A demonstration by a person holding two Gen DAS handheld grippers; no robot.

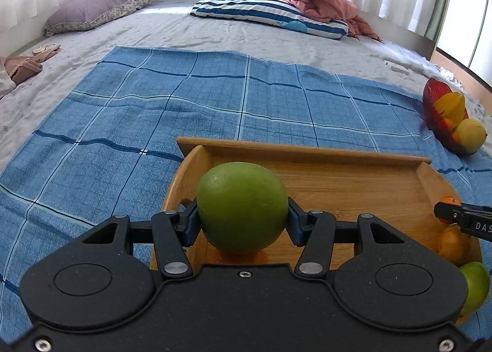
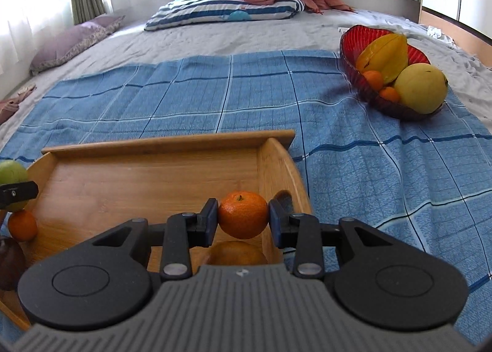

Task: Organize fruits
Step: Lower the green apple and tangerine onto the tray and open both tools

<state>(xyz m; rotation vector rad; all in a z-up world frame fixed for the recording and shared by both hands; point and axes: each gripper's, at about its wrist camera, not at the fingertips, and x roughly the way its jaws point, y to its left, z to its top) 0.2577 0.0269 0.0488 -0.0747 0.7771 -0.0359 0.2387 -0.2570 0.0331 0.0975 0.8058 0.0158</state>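
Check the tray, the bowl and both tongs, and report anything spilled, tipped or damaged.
Nothing stands out. The wooden tray and red bowl sit level on the blue cloth. The left tongs grip a green fruit; the right tongs grip a mandarin.

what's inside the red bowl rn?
The red bowl holds a yellow starfruit, a big yellow fruit and two small oranges. Anything beneath them is covered.
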